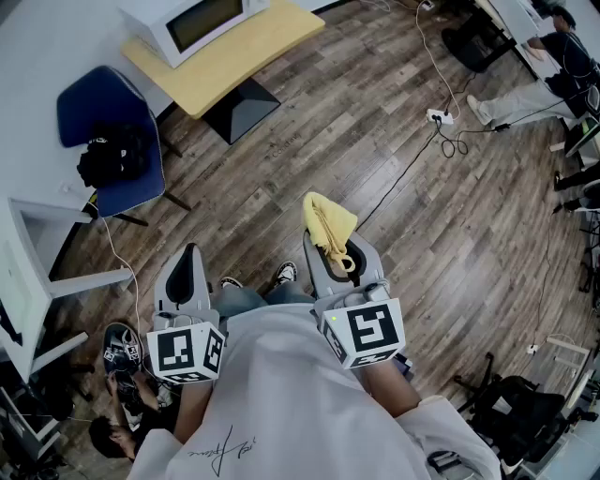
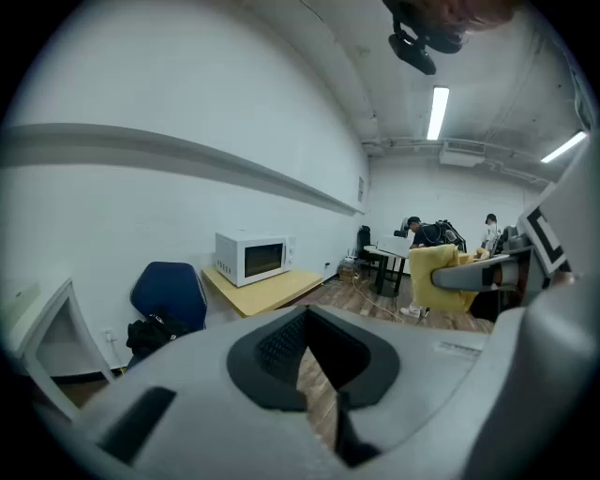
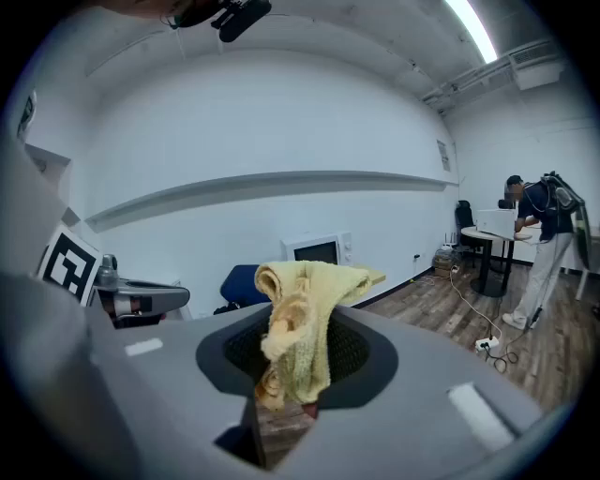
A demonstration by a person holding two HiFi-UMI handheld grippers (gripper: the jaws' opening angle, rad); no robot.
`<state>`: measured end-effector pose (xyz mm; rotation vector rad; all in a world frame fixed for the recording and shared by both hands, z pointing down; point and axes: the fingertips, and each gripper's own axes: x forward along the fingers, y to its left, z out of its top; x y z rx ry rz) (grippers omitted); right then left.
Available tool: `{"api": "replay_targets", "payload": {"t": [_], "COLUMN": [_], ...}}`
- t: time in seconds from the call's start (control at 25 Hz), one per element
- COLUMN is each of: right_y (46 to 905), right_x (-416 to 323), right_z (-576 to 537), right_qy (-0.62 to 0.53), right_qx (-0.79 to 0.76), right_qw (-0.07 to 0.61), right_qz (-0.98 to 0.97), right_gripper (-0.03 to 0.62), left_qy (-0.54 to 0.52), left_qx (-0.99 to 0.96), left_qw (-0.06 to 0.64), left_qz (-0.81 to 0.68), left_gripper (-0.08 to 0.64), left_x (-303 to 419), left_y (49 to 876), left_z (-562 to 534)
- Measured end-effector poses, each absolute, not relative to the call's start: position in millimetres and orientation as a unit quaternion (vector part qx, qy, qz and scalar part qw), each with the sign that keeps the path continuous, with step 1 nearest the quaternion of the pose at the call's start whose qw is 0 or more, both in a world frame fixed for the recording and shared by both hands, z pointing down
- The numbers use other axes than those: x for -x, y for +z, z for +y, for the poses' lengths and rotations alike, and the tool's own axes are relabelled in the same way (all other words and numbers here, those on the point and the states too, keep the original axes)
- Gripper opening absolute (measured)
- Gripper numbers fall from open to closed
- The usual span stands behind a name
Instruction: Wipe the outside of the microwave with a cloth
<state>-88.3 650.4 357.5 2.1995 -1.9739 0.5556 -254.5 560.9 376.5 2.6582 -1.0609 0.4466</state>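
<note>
The white microwave (image 1: 202, 23) stands on a yellow table (image 1: 267, 47) against the far wall, well away from both grippers. My right gripper (image 1: 330, 246) is shut on a crumpled yellow cloth (image 1: 328, 225), held over the wooden floor. In the right gripper view the cloth (image 3: 305, 319) hangs out between the jaws of that gripper (image 3: 291, 375), with the microwave (image 3: 317, 251) small behind it. My left gripper (image 1: 190, 258) is shut and holds nothing. The left gripper view shows the microwave (image 2: 253, 258) ahead above its own jaws (image 2: 314, 366), and the cloth (image 2: 441, 277) at right.
A blue chair (image 1: 108, 131) with a black bag stands left of the table. A white shelf unit (image 1: 28, 272) is at the left edge. A power strip (image 1: 439, 117) and cables cross the floor. A person (image 1: 553, 56) is at desks at the far right.
</note>
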Motion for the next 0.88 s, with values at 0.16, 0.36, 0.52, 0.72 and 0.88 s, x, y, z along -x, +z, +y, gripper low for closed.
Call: {"api": "replay_targets", "payload": {"t": [0.16,0.36,0.52,0.72,0.88], "right_y": [361.4,358.4,358.1,363.8,363.5], "right_x": [69.0,49.6,45.9,43.2,34.0], "right_z": [666.0,674.9,672.5,658.0,638.6], "right_qy": [0.189,0.188,0.187,0.192,0.191], "right_qx": [-0.735,-0.740,-0.738,-0.731,-0.729], "right_qw": [0.066,0.038,0.041,0.059,0.066], "right_qz": [-0.648,-0.645,-0.647,-0.653,-0.654], "right_gripper": [0.121,0.124,0.129,0.124,0.124], "left_qy": [0.170,0.161,0.152,0.142,0.131], "left_qx": [-0.909,-0.917,-0.919,-0.921,-0.923], "left_qw": [0.125,0.117,0.118,0.124,0.126], "left_qz": [-0.359,-0.347,-0.344,-0.340,-0.338], "left_gripper": [-0.006,-0.006,-0.006,-0.006,-0.006], "left_x": [239.5,214.7,205.8,196.8,185.2], "left_y": [385.8,377.6,373.1,373.2,369.8], "left_z": [573.0,577.7,573.9,561.1,542.4]}}
